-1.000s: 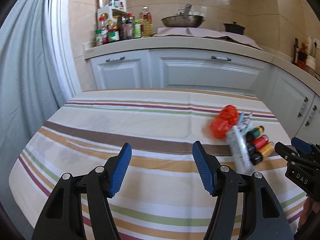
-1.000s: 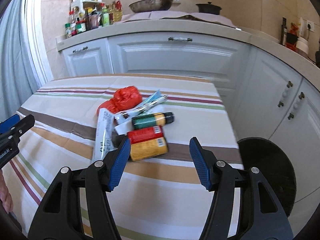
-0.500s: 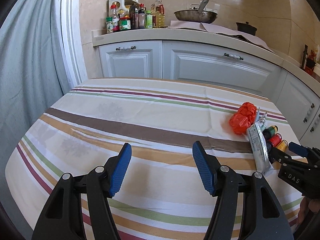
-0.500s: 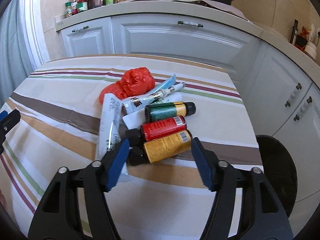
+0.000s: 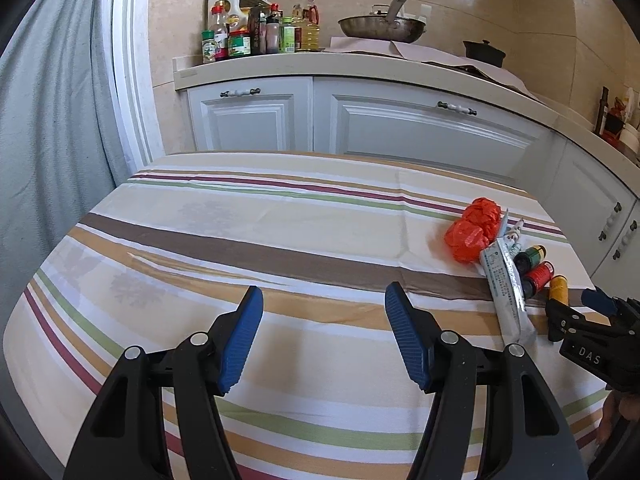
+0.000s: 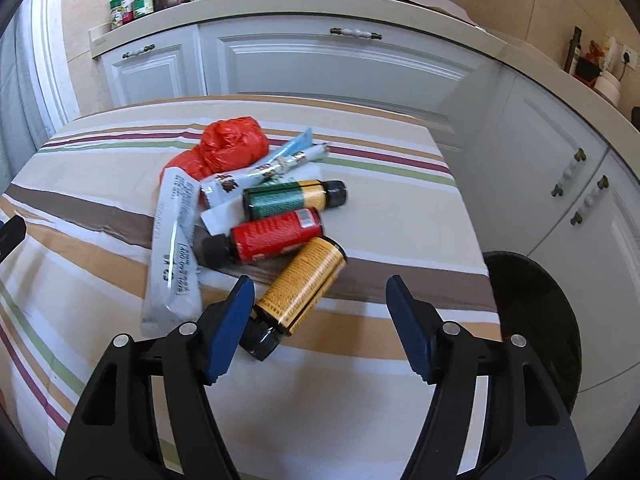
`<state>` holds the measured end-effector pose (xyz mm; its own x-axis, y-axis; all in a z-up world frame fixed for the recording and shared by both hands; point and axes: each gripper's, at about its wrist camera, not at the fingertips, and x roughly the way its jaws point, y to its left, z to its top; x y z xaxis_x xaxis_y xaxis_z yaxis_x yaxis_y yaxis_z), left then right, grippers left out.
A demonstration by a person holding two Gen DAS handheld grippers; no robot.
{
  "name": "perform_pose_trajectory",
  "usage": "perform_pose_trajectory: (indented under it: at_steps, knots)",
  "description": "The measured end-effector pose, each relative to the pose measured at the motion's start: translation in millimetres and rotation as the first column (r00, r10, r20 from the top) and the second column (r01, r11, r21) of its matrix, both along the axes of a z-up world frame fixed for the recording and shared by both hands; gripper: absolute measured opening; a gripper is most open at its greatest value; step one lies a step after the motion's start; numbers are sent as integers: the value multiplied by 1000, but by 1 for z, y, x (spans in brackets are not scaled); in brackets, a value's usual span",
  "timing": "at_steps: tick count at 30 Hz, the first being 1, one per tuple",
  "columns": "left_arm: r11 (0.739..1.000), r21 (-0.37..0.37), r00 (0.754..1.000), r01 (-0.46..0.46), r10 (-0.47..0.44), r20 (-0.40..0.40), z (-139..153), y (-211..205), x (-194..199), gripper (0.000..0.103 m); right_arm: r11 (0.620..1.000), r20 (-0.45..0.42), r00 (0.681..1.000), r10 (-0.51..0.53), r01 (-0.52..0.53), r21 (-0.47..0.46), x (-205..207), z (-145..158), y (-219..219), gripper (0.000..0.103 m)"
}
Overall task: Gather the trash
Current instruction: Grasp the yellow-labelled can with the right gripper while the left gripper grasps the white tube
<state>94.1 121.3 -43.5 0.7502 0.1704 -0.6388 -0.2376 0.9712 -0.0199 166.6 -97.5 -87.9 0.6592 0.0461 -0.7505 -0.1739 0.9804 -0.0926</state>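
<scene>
Left gripper (image 5: 324, 340) is hovering over bare striped tablecloth (image 5: 240, 240), jaws spread, nothing between them. Trash pile is lying on the right part of the table, near its right edge. Going left to right in the right wrist view: white wrapper (image 6: 174, 256) is lying lengthwise at the pile's left, crumpled red plastic bag (image 6: 228, 148) is sitting at the far side, thin tube (image 6: 276, 166) is slanting beside it, green bottle (image 6: 294, 199), red bottle (image 6: 272, 238) and yellow bottle (image 6: 300, 284) are lying on their sides, touching. Right gripper (image 6: 320, 326) is hanging over the yellow bottle, jaws spread; bottle's black cap is just beside the left pad, not pinched. Dark round bin (image 6: 536, 320) is sitting on the floor, right of the table
</scene>
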Motion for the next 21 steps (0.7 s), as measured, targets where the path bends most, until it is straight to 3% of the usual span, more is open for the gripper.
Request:
perform_pose_trajectory:
  at_steps: [5, 7, 12, 21]
  knots:
    - [1000, 4, 1000, 17, -17, 2, 1, -7, 2, 62, 1000, 4, 1000, -16, 16, 13, -2, 1, -9, 66]
    - [1000, 5, 1000, 19, -19, 2, 2, -9, 2, 62, 1000, 10, 1000, -14, 14, 17, -2, 2, -11, 62]
    - [1000, 7, 1000, 20, -20, -1, 2, -10, 3, 62, 999, 1, 1000, 11, -11, 35, -2, 1, -10, 30]
    - [998, 11, 998, 59, -59, -12, 0, -34, 9, 63, 998, 36, 999, 11, -13, 53, -9, 7, -23, 28]
